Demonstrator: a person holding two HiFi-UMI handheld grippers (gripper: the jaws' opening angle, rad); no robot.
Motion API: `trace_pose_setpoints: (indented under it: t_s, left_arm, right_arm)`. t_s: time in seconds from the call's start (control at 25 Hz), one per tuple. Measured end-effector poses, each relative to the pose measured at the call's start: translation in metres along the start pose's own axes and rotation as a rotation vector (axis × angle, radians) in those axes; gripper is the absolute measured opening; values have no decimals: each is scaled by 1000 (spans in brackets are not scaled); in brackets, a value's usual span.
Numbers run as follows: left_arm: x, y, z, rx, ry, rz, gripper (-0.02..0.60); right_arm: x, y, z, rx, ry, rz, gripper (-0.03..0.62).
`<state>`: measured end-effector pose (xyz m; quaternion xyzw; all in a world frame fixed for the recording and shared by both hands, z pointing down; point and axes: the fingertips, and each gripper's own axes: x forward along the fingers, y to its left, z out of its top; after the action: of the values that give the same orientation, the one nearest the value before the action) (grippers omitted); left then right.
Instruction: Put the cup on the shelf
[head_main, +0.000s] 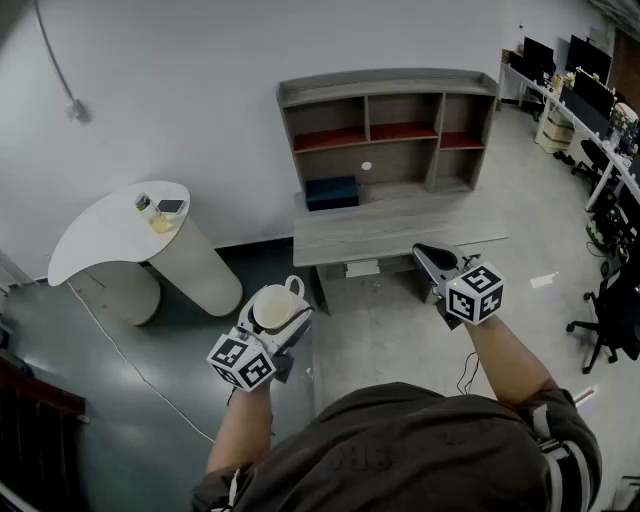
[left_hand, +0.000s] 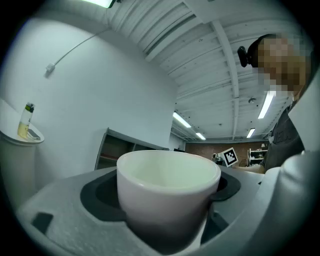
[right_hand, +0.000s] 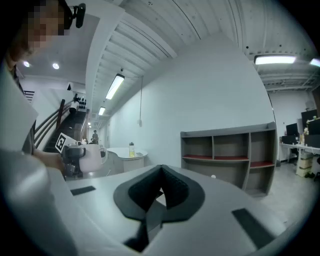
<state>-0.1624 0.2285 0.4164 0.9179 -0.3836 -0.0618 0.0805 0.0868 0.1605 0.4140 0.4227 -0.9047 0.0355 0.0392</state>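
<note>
My left tongs (head_main: 279, 312) grasp the white cup (left_hand: 166, 196). It is smooth, glazed, round and empty inside, and its base is hidden between the grey jaws. My right tongs (right_hand: 159, 193) are clenched on nothing. The wooden shelf (head_main: 390, 118) stands well ahead of both tongs, on the grey surface (head_main: 400, 232).

Right gripper (right_hand: 159, 192): dark pads closed against each other, nothing between them. Beyond, right of centre, the grey shelf (right_hand: 227, 157) stands against the white wall, with three open compartments on top and red boards beneath them. Far left, the left gripper (right_hand: 86, 160) carries a white cup (right_hand: 93, 157) with its handle turned toward the shelf. Behind it is a round white table (right_hand: 125, 153) with a bottle (right_hand: 131, 149) on it.
</note>
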Motion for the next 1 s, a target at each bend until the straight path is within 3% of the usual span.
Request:
trace_pose_setpoints:
  t_s: [0.52, 1.0]
  left_arm:
    - [34, -16, 2, 4, -6, 15, 448]
    - [85, -53, -7, 9, -25, 22, 448]
  right_arm:
    - [-11, -31, 3, 16, 3, 21, -9]
    - [-58, -74, -9, -5, 12, 43, -8]
